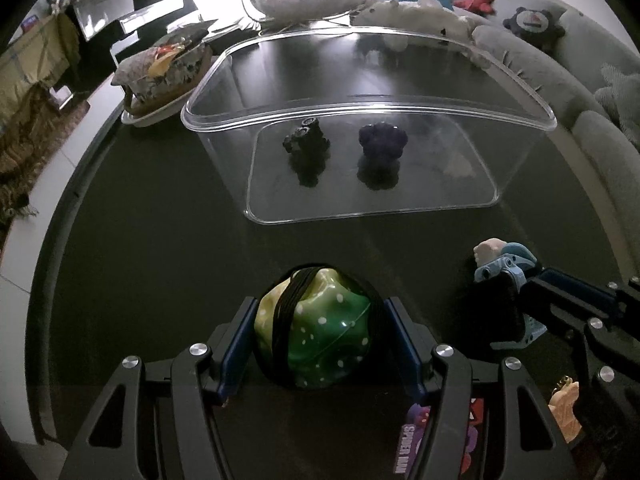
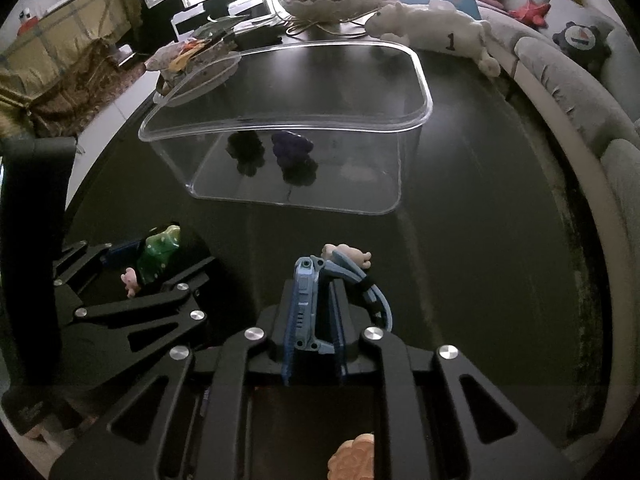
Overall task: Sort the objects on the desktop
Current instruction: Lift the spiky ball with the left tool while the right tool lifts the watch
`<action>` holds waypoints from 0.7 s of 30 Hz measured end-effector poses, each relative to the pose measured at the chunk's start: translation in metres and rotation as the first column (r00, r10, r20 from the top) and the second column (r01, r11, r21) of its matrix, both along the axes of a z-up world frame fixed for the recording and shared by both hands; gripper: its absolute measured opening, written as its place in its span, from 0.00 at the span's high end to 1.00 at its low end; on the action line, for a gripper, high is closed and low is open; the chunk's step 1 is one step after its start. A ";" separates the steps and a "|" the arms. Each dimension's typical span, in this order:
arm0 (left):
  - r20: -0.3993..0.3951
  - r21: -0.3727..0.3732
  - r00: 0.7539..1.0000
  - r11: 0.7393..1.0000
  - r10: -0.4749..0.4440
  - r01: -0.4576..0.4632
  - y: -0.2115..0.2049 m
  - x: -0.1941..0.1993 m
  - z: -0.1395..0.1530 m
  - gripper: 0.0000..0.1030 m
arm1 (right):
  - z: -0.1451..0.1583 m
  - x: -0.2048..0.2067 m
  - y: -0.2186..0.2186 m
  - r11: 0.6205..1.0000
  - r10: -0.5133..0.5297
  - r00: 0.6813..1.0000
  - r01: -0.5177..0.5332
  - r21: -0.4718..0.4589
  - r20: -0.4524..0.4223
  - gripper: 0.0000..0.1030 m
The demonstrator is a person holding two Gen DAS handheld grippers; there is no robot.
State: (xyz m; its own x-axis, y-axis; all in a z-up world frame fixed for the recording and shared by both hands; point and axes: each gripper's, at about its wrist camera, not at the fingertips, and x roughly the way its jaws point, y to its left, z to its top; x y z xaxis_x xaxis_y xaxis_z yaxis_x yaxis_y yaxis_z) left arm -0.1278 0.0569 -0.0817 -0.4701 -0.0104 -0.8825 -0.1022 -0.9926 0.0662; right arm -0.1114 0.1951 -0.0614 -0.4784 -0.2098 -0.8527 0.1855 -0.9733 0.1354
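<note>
A dark, glossy table [image 1: 160,216] fills both views, its curved edge running along a pale grey sofa [image 2: 568,80] on the right and a light floor on the left. Bright window glare washes out the far end of the room, where a white plush animal [image 2: 436,26] lies at the table's far edge among other soft toys. A clear plastic bin [image 1: 400,110] stands mid-table, open at the top; inside it sit a black knobbly toy [image 1: 306,140] and, just beside it, a purple one [image 1: 382,140], apart from each other. Left of the bin a patterned basket on a plate [image 1: 164,80] stands close to the table's left edge. The left gripper [image 1: 320,332] is clamped on a green spotted toy [image 1: 320,336] wrapped with a black band, both blue pads pressing its sides. The right gripper [image 2: 316,312] is squeezed tight on a blue plastic piece [image 2: 308,304], with a small pink figure [image 2: 346,254] just past its tip. Only the left wrist view shows a printed card [image 1: 408,440] under that gripper and an orange charm [image 1: 564,412] near the right gripper's body. Only the right wrist view shows an orange flower-shaped item [image 2: 354,458] beneath its own frame and a small pink figure [image 2: 130,280] beside the green toy. Between both grippers and the bin's near wall the tabletop lies bare, and a wide dark strip stays open on the bin's right side toward the sofa.
</note>
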 end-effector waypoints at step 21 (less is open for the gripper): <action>-0.007 0.005 1.000 1.000 0.002 -0.002 -0.004 -0.004 -0.001 0.43 | -0.034 -0.014 -0.009 0.999 0.002 0.997 -0.006 0.049 0.081 0.86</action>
State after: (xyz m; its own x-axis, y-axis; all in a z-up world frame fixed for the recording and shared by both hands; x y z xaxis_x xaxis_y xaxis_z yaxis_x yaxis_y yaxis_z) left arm -0.1318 0.0530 -0.0830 -0.4765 -0.0070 -0.8792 -0.1001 -0.9930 0.0621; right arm -0.1255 0.1861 -0.0954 -0.4070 -0.1682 -0.8978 0.1801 -0.9784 0.1017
